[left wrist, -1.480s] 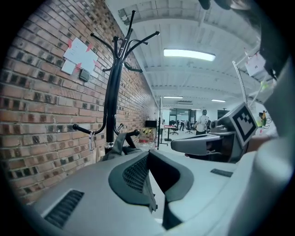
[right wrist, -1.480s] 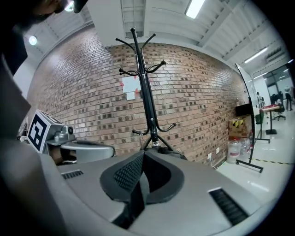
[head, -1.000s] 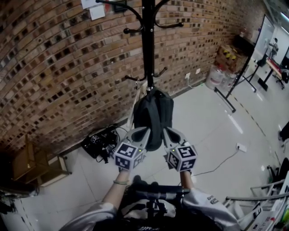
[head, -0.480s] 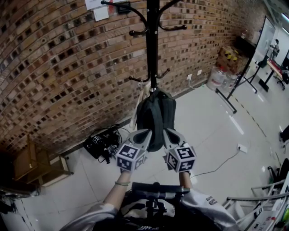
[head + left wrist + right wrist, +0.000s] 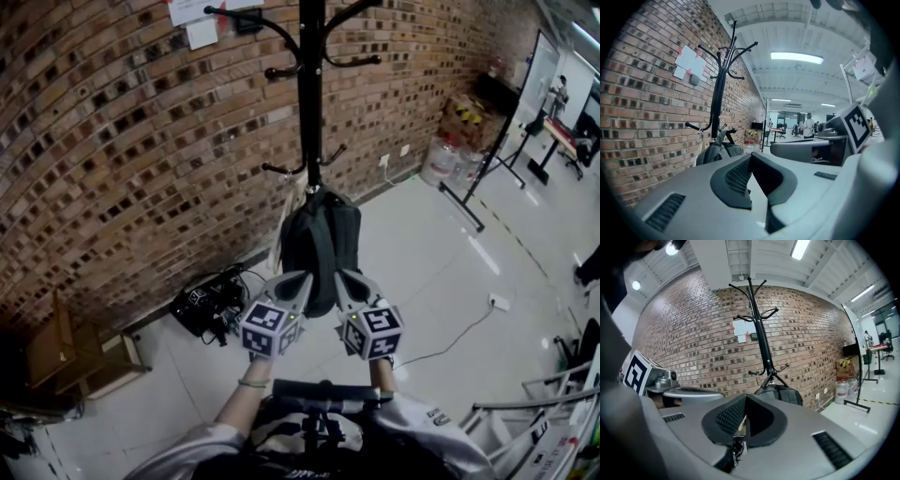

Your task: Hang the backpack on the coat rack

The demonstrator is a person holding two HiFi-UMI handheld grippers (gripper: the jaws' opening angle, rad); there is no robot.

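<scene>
backpack: we see the dark backpack [image 5: 321, 248] hanging against the coat rack [image 5: 310, 94] pole, just below the rack's lower hooks and clear of the floor. Its top strap runs up to that lower hook ring; we can't tell which hook.
coat rack: black and upright, standing just in front of the brick wall [image 5: 122, 141].
left gripper [image 5: 302, 278]: on our side of the rack, tips at the backpack's lower left edge. Its own view shows the jaws closed together with nothing between them. We can't tell whether the tips touch the bag.
right gripper [image 5: 345, 277]: on the same near side of the rack, tips at the backpack's lower right edge. Jaws are closed and empty. We can't confirm contact here either.
pale strap [image 5: 291, 214]: hangs off the rack just left of the backpack, partly behind it.
black gear with cables [image 5: 208, 298]: on the floor left of the rack, at the foot of the wall.
papers [image 5: 192, 19]: on the wall, left of the rack's top.
water bottles [image 5: 445, 159]: right of the rack along the wall, well apart from it.
</scene>
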